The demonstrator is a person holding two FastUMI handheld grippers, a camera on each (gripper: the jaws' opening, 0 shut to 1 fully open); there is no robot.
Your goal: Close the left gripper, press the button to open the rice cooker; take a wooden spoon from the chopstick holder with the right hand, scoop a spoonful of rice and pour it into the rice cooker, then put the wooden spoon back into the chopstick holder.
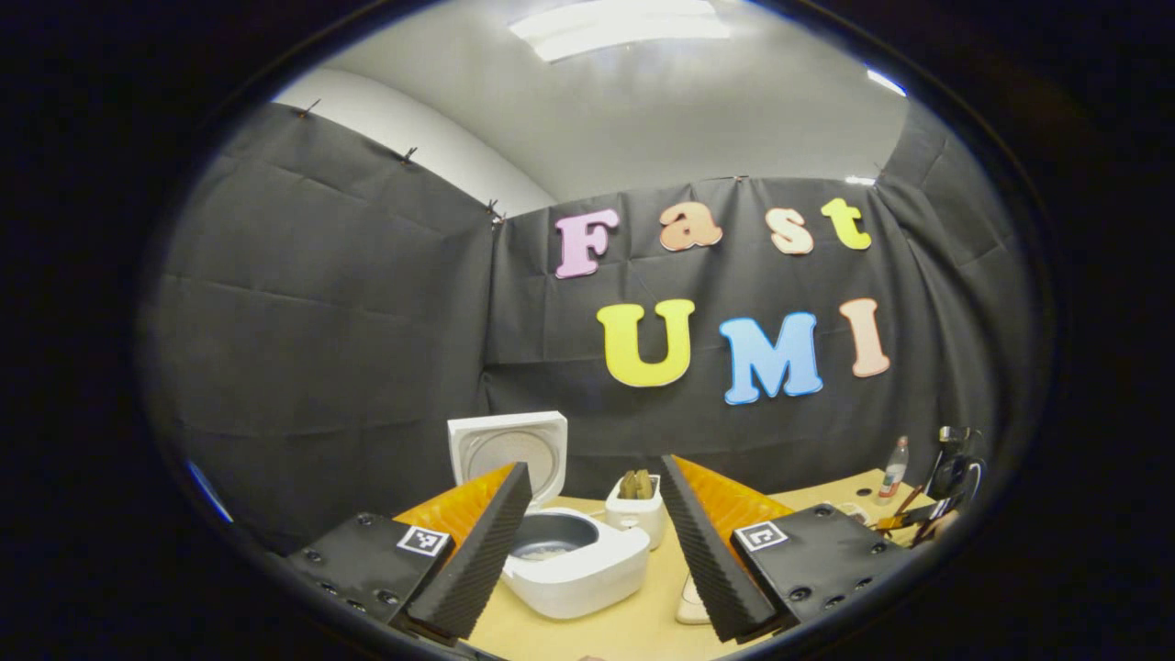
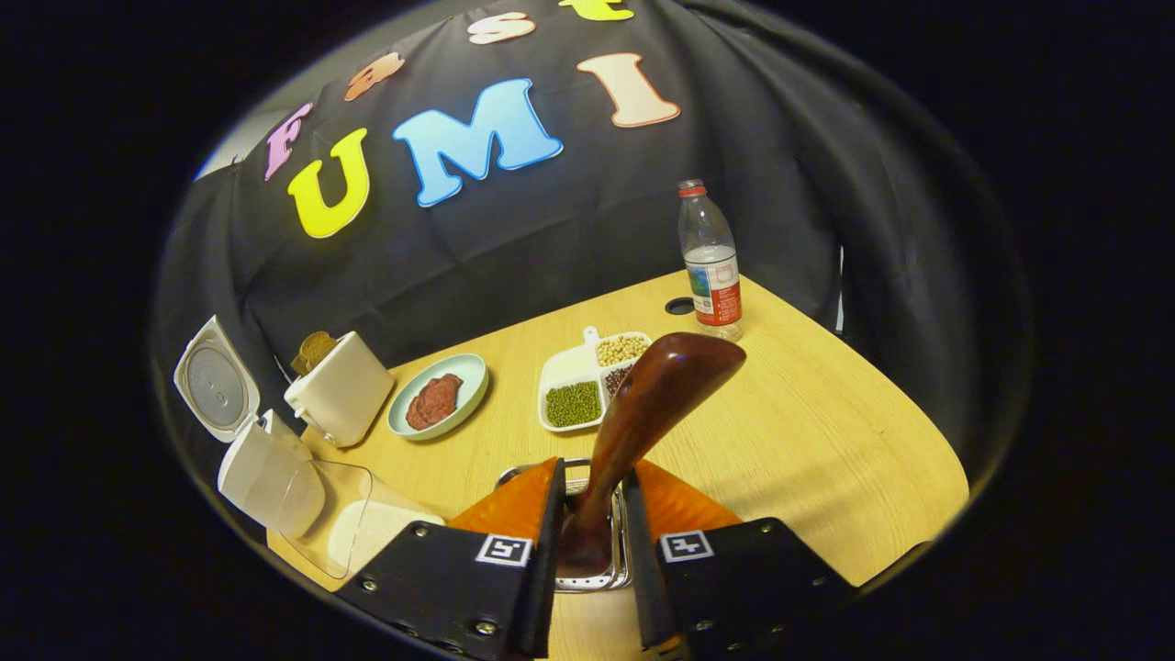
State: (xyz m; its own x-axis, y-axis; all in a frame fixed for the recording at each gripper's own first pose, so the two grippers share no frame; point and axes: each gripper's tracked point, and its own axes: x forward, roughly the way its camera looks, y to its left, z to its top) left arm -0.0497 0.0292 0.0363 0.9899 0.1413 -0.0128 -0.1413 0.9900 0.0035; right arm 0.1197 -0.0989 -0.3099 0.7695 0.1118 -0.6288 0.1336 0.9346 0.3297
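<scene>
A ceiling light panel [image 1: 620,32] glares overhead, blown out white, and the booth is evenly lit. The fisheye bends the wooden table [image 2: 826,441] edge; the wooden spoon [image 2: 647,413] shows soft highlights, slightly blurred close up.
</scene>
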